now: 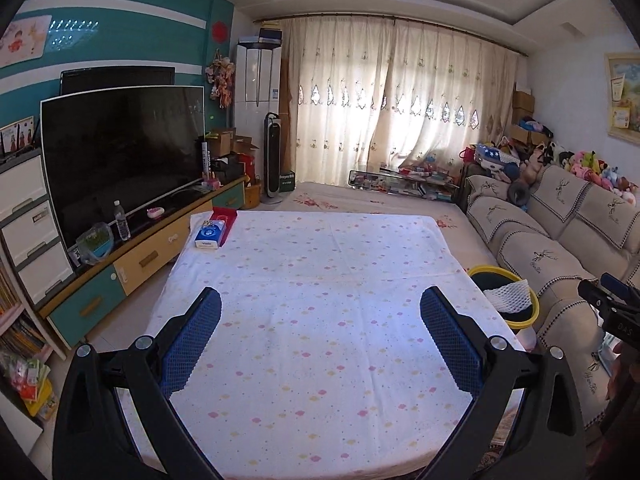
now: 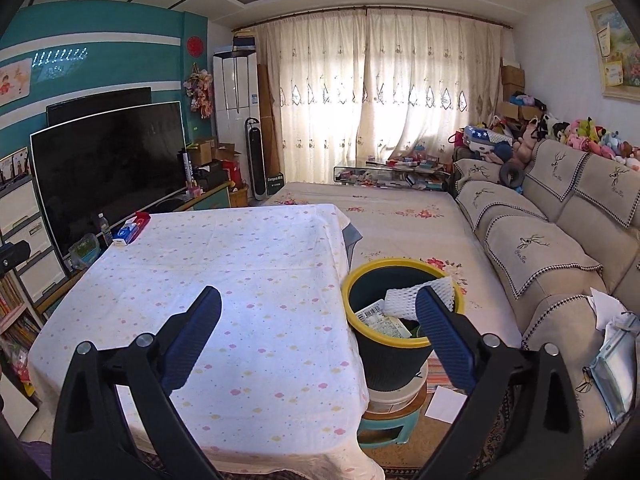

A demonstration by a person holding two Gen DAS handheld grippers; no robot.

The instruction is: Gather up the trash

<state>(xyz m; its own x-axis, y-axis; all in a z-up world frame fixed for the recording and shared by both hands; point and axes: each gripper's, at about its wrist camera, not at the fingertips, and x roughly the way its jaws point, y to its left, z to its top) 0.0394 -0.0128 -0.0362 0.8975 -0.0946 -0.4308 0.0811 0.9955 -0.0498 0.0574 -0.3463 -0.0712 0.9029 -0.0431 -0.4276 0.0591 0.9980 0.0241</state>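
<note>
A dark bin with a yellow rim [image 2: 352, 280] stands on stacked stools at the table's right side; it also shows in the left wrist view [image 1: 524, 322]. Inside lie white foam netting [image 2: 404, 298] and printed paper packaging [image 2: 380, 320]. My left gripper [image 1: 320, 320] is open and empty above the spotted tablecloth [image 1: 320, 280]. My right gripper [image 2: 320, 320] is open and empty, over the table's right edge, its right finger [image 2: 440, 328] in front of the bin. The right gripper's body [image 1: 612, 312] shows at the far right of the left wrist view.
A blue tissue pack [image 1: 209, 234] and a red tray [image 1: 224, 218] sit at the table's far left corner. A TV [image 1: 120, 152] on a low cabinet is left. A sofa [image 2: 560, 240] is right, with crumpled paper [image 2: 606, 308] and a plastic packet [image 2: 616, 364] on it. A white sheet [image 2: 444, 402] lies on the floor.
</note>
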